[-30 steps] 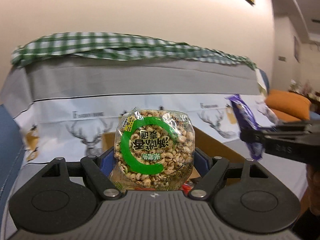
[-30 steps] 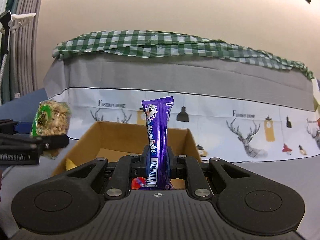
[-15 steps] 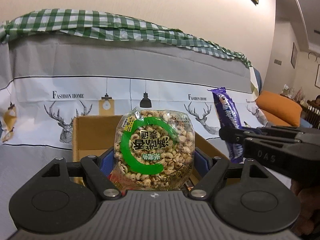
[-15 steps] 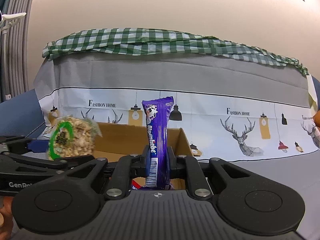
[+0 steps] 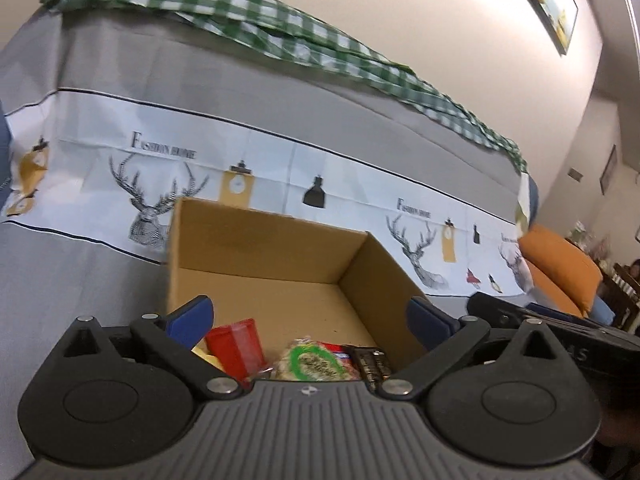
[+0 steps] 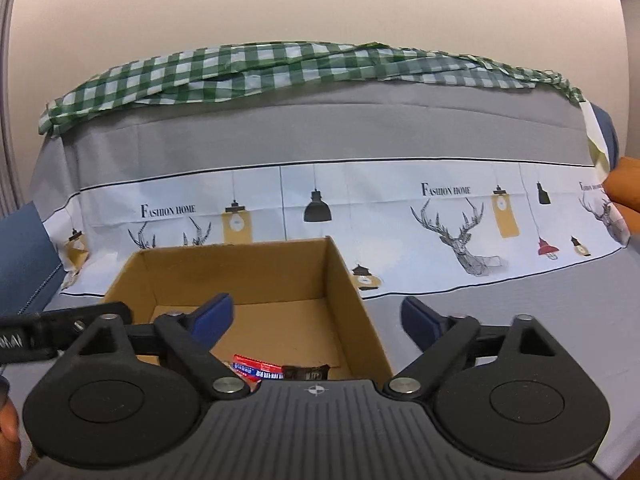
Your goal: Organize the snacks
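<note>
The left tool (image 5: 310,314) is seen spread wide over the cardboard box (image 5: 256,240), its jaws having just been opening, and nothing is gripped between the blue pads (image 5: 192,314). Directly below, at 6 o'clock in the left wrist view, the puffed-grain pack with the green ring (image 5: 314,364) is found lying on the box floor, flanked by a red container (image 5: 236,346) at 9 o'clock and a dark wrapper (image 5: 372,362) at 3 o'clock. The right tool (image 6: 316,318) is likewise held wide, its jaws just opened and empty, above the box's right wall. A red-and-blue packet (image 6: 256,368) is glimpsed inside. A deer-print cloth (image 6: 460,216) is draped behind.
</note>
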A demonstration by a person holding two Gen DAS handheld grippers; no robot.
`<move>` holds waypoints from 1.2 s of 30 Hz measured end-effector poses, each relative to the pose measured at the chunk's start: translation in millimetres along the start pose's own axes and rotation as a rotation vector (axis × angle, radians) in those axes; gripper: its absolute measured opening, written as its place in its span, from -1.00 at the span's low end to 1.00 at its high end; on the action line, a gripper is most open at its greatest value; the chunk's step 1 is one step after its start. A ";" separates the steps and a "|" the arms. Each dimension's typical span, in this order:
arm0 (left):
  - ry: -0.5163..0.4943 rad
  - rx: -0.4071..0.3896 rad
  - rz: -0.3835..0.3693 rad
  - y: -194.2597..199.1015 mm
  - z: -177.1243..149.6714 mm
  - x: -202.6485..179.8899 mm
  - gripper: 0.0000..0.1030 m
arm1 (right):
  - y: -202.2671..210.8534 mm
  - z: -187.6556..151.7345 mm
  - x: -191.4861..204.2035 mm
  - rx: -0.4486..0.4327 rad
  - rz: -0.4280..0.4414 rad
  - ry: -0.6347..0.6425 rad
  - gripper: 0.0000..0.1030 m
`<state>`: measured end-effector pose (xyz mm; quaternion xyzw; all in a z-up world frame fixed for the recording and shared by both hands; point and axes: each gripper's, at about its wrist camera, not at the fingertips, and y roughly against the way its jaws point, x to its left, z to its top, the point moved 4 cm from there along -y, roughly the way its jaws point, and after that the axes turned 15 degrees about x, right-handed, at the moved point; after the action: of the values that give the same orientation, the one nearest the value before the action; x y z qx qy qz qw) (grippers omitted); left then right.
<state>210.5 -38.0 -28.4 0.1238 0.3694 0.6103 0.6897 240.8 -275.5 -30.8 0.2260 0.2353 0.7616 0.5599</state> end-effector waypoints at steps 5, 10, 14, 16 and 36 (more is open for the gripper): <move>-0.081 -0.072 0.044 24.9 -7.7 -8.9 0.98 | 10.9 -3.8 2.1 -0.030 0.016 0.016 0.98; -0.133 -0.089 0.084 48.4 -20.9 -19.9 0.99 | 30.7 -8.6 -2.7 -0.050 0.065 -0.001 0.99; -0.114 -0.097 0.100 71.3 -37.4 -26.2 0.99 | 47.8 -17.5 -10.0 -0.040 0.079 -0.016 0.99; -0.085 -0.081 0.111 80.7 -48.2 -30.5 0.99 | 56.7 -24.3 -14.0 -0.033 0.073 -0.023 0.99; -0.038 0.136 0.288 63.7 -93.4 -46.5 0.99 | 68.5 -91.1 -29.6 0.030 0.091 -0.096 0.99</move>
<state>101.8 -93.2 -37.2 0.2332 0.3753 0.6741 0.5919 142.2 -331.5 -63.1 0.2811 0.2090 0.7708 0.5321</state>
